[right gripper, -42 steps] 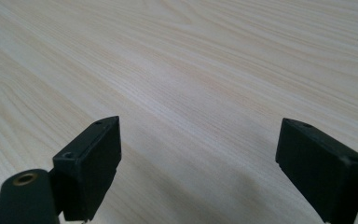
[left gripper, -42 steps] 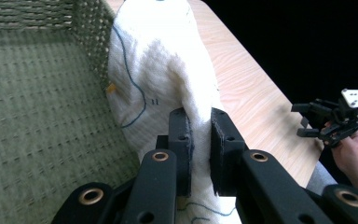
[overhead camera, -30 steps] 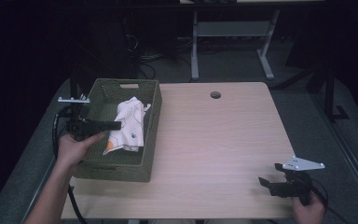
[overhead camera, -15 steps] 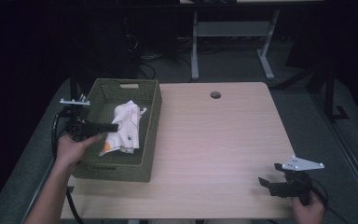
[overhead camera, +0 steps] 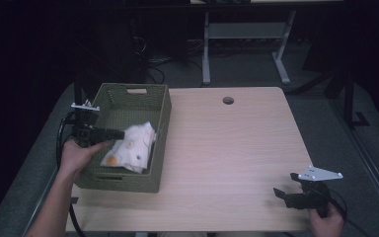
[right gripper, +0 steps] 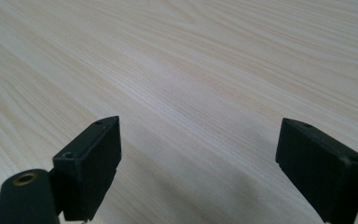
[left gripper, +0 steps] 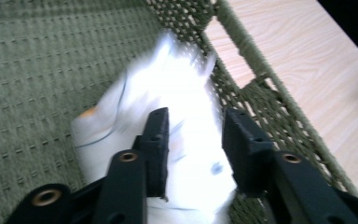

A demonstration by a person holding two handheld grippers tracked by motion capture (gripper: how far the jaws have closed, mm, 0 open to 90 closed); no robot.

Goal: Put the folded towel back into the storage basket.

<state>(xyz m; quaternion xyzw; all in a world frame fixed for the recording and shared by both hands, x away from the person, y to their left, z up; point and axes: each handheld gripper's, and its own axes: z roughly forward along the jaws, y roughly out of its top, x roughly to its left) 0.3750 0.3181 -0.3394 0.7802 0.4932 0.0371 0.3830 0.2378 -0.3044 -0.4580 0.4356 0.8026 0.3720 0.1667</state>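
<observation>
A white cloth item with orange and blue marks (overhead camera: 130,147) lies in the green woven basket (overhead camera: 162,116) at the table's left, against its right wall. My left gripper (overhead camera: 121,133) hovers over the basket just above the cloth's left edge. In the left gripper view the cloth (left gripper: 177,79) is blurred below and beyond the left gripper (left gripper: 193,116), whose jaws stand apart with nothing pinched. My right gripper (overhead camera: 278,193) rests open near the front right corner of the table. In the right gripper view the right gripper (right gripper: 198,135) has only bare wood (right gripper: 191,56) between its jaws.
The basket's right wall (left gripper: 247,88) borders the light wooden tabletop (overhead camera: 227,148). A round cable hole (overhead camera: 228,100) sits at the table's far middle. A metal desk frame (overhead camera: 246,34) stands on the floor behind the table.
The cloth has dropped lower into the basket and toward its near end. My left gripper has drawn back a little to the left. The right gripper has not moved.
</observation>
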